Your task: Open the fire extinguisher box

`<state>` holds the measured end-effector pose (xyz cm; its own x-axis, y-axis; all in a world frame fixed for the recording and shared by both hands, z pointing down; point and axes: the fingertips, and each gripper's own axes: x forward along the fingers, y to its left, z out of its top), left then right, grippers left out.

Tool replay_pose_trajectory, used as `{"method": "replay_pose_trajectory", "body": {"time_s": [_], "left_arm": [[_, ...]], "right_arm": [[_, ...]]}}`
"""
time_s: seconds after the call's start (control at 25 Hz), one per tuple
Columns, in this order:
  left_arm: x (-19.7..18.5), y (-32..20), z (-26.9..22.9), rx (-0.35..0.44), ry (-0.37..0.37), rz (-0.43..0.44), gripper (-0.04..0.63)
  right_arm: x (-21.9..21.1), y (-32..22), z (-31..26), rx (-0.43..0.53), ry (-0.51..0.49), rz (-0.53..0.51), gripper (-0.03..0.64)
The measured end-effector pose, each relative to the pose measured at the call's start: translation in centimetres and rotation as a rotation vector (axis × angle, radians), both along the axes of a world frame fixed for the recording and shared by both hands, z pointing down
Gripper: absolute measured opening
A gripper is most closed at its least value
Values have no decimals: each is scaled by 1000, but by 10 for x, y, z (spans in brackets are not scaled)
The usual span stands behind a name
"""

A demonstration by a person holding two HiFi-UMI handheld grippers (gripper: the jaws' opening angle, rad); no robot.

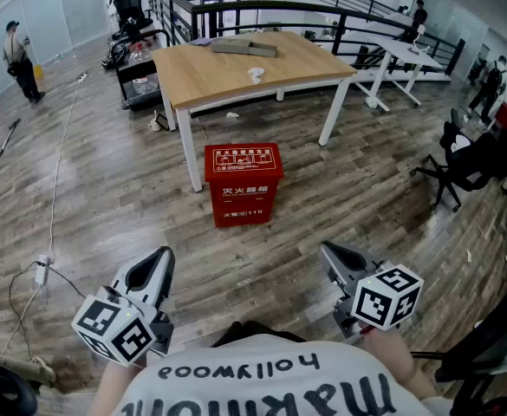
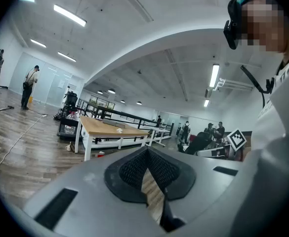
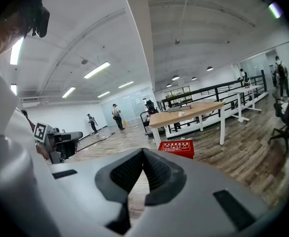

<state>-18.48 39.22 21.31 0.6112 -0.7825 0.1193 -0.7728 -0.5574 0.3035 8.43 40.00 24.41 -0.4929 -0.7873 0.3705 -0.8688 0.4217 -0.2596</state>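
A red fire extinguisher box point(image 1: 243, 185) stands on the wooden floor in front of a table leg, its lid down; it also shows as the red box point(image 3: 177, 148) in the right gripper view. My left gripper point(image 1: 160, 263) is held low at the bottom left, well short of the box, jaws shut and empty. My right gripper point(image 1: 331, 256) hovers at the bottom right, likewise shut with nothing in it. In each gripper view the black pads point(image 2: 146, 169) and pads point(image 3: 143, 168) meet at their tips.
A wooden table point(image 1: 244, 63) stands just behind the box. Black office chair point(image 1: 465, 163) at the right, a cart point(image 1: 136, 68) at the back left, cables point(image 1: 41, 271) on the floor at the left. A person point(image 1: 19, 59) stands far left; railing point(image 1: 262, 11) runs behind.
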Motion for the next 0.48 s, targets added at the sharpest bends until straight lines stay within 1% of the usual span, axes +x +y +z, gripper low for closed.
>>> {"method": "replay_pose_trajectory", "body": {"time_s": [0.48], "left_arm": [[-8, 1, 4, -6, -5, 5, 5]], "right_arm": [[-6, -1, 0, 0, -8, -2, 9]]}}
